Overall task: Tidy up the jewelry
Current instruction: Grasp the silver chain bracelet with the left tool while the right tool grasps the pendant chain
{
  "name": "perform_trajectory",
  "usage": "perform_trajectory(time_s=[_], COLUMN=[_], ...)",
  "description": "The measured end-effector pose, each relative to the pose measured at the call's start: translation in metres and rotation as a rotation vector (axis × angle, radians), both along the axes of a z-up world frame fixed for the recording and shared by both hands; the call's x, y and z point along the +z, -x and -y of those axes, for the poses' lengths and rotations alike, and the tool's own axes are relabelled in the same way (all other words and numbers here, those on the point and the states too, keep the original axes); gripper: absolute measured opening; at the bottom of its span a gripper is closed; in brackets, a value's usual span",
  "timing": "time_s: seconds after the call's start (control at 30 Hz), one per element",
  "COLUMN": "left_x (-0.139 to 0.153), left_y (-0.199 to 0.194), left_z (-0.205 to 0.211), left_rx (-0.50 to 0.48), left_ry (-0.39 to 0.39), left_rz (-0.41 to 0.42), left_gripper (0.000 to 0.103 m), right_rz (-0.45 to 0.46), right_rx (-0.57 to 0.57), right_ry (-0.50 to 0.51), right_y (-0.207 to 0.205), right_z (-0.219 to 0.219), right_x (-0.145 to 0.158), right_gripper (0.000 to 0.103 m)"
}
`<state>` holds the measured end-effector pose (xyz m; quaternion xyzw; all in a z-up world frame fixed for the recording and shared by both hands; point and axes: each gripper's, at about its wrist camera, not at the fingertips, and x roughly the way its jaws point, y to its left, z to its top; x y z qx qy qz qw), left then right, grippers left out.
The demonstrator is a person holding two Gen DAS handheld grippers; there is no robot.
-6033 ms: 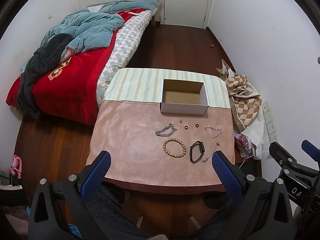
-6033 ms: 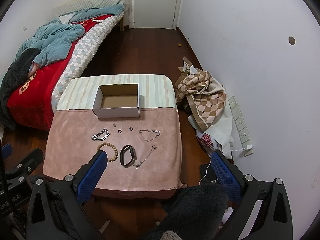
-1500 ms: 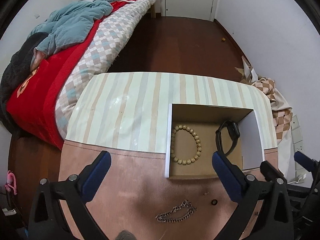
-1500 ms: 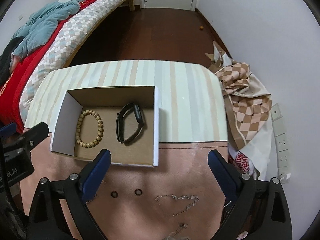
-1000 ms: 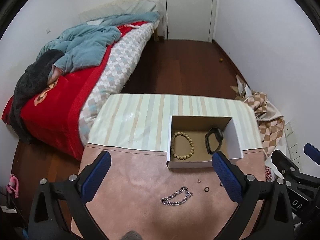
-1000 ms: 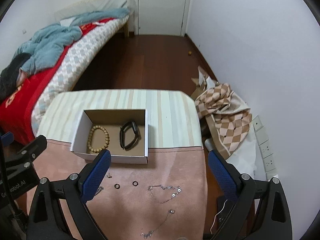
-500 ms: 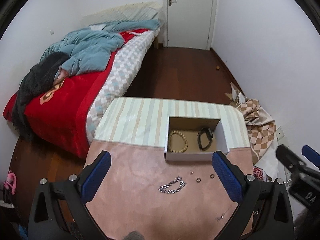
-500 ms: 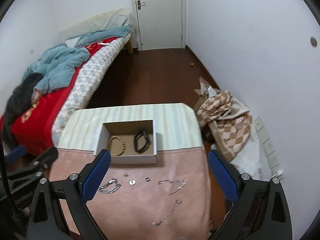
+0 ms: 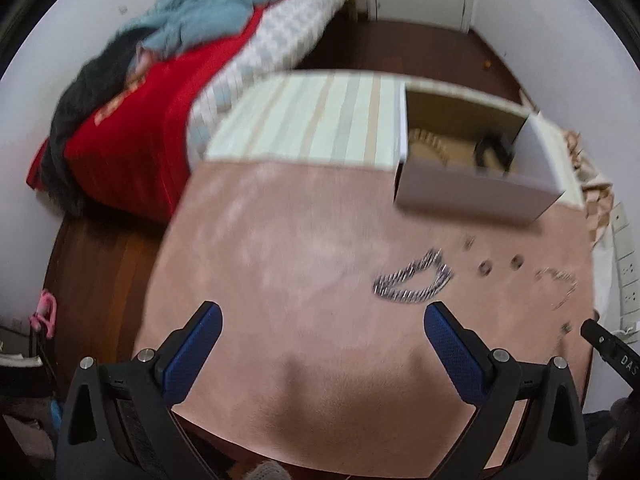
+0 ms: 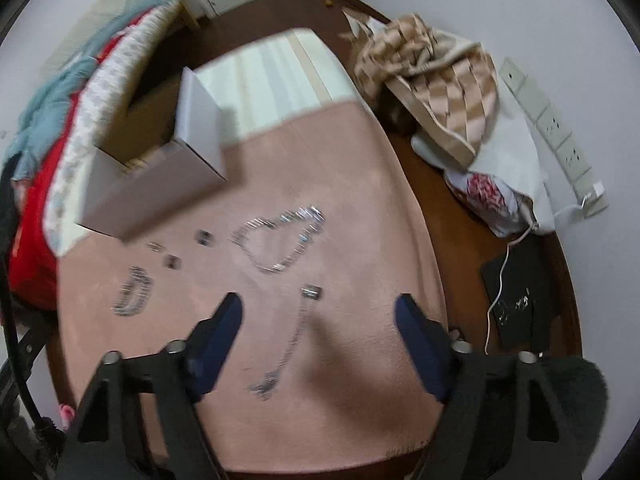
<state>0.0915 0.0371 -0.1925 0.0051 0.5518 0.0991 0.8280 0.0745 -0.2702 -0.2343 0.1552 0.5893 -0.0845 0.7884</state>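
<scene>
On the pink table mat (image 9: 280, 264) lie a thick silver chain bracelet (image 9: 414, 280) (image 10: 134, 292), two small dark rings (image 9: 500, 266) (image 10: 204, 237), a thin silver bracelet (image 10: 280, 240) and a thin chain with a clasp (image 10: 294, 336). The white cardboard box (image 9: 472, 196) (image 10: 160, 184) holds a bead bracelet (image 9: 430, 145) and a black band (image 9: 494, 150). My left gripper (image 9: 322, 320) hangs open above the mat, the thick chain just ahead of its right finger. My right gripper (image 10: 318, 312) is closing low over the thin chain, which lies between its fingers, untouched.
A bed with a red blanket (image 9: 132, 128) runs along the left. A checked cloth (image 10: 436, 76) and bags lie on the floor to the right, by wall sockets (image 10: 552, 124). A black pad with a white cable (image 10: 516, 300) sits beside the table.
Both grippers dropped from high above the room to just over the mat. The right one rolled and its fingers drew closer together. The jewelry now looms large and blurred.
</scene>
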Motion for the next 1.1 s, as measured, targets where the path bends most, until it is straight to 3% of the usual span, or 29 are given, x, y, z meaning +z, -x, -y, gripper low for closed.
perform_trajectory(time_s=[0.17,0.23,0.3,0.63,0.73,0.87,0.93,1.0,1.03,1.07,1.1], left_x=[-0.04,-0.051,-0.058,-0.069,-0.075,-0.076,-0.073,-0.07,-0.068,-0.066,-0.065], left_y=[-0.002,-0.003,-0.006,-0.034,-0.043,-0.047,-0.045,-0.042,-0.041,-0.041,-0.04], left_z=[-0.012,-0.02,-0.022,-0.028,-0.022,-0.004,0.007,0.016,0.018,0.023,0.025], left_rx=[0.058,0.086,0.103,0.121,0.092,0.03,-0.004,-0.028,-0.04,-0.045,-0.048], left_ry=[0.043,0.062,0.073,0.213,0.243,0.229,0.187,0.176,0.199,0.22,0.237], left_rz=[-0.11,-0.138,-0.153,-0.168,-0.178,-0.168,-0.147,-0.121,-0.112,-0.117,-0.12], left_gripper=[0.103,0.103,0.103,0.103,0.097,0.083,0.066,0.033,0.023,0.006,0.006], right_rz=[0.011,0.031,0.045,0.123,0.137,0.132,0.125,0.121,0.12,0.119,0.119], right_rx=[0.01,0.03,0.028,0.073,0.083,0.081,0.076,0.074,0.072,0.071,0.069], right_ry=[0.038,0.088,0.104,0.014,0.018,0.023,0.024,0.028,0.029,0.029,0.027], right_y=[-0.003,-0.006,-0.008,-0.011,-0.014,-0.015,-0.016,-0.015,-0.014,-0.013,-0.013], right_z=[-0.008,-0.015,-0.019,-0.037,-0.042,-0.041,-0.039,-0.037,-0.036,-0.035,-0.034], right_x=[-0.027,-0.026,-0.027,-0.003,0.004,0.004,0.002,0.0,0.0,0.0,0.0], right_gripper=[0.058,0.045,0.015,0.013,0.012,0.012,0.013,0.013,0.013,0.013,0.013])
